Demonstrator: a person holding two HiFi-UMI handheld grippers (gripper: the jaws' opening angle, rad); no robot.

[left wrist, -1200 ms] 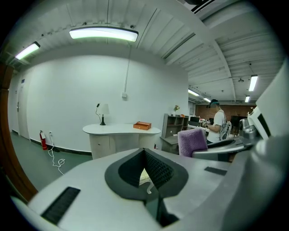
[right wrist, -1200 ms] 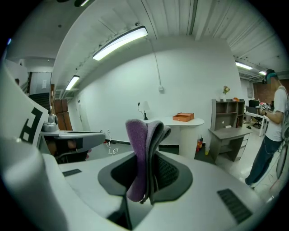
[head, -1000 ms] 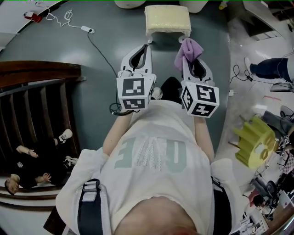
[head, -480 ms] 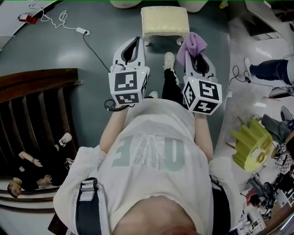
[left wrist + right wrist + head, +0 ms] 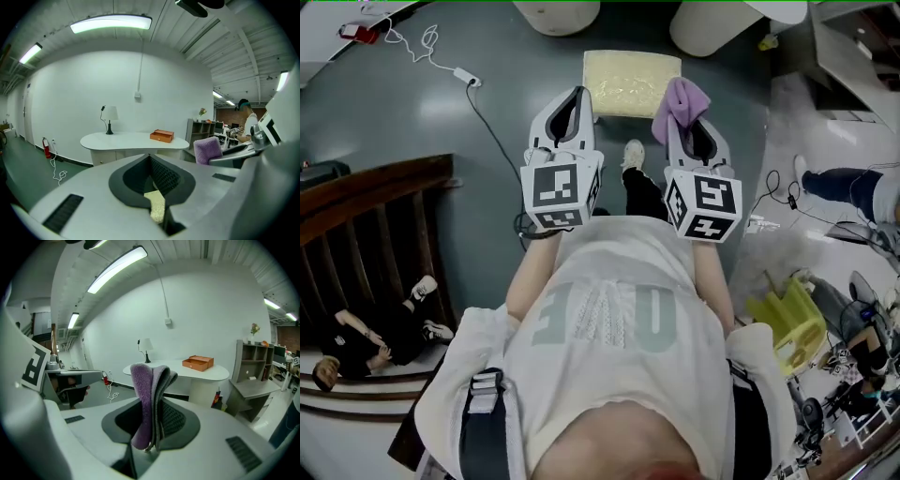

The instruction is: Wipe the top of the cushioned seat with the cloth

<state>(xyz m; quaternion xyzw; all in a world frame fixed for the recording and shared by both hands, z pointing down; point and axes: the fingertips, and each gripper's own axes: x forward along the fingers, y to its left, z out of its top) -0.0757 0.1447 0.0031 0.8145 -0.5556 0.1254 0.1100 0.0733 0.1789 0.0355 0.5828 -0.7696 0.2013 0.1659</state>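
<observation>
1. A grey-green floor (image 5: 412, 103) is spreading under the person, and white walls are closing off the room in both gripper views.
2. The right gripper (image 5: 150, 439) is clamping its jaws on the cloth (image 5: 146, 399), a folded purple piece pinched near its lower end.
3. The left gripper (image 5: 151, 159) is keeping its jaws closed at the tips with nothing between them; a strip of the seat (image 5: 157, 205) is showing through the hollow behind the tips.
4. The seat, pale yellow and cushioned, is sitting on the floor just ahead of both grippers, its long side running left to right in the head view.
5. The cloth is standing up out of the jaws, its long axis lying along them and pointing toward the seat. In the head view it is overlapping the seat's near right corner; whether it is touching is not clear.
6. An orange-brown box (image 5: 161, 136) is resting on a white bench (image 5: 131, 140) beside a lamp (image 5: 109, 115); its contents are not showing.
</observation>
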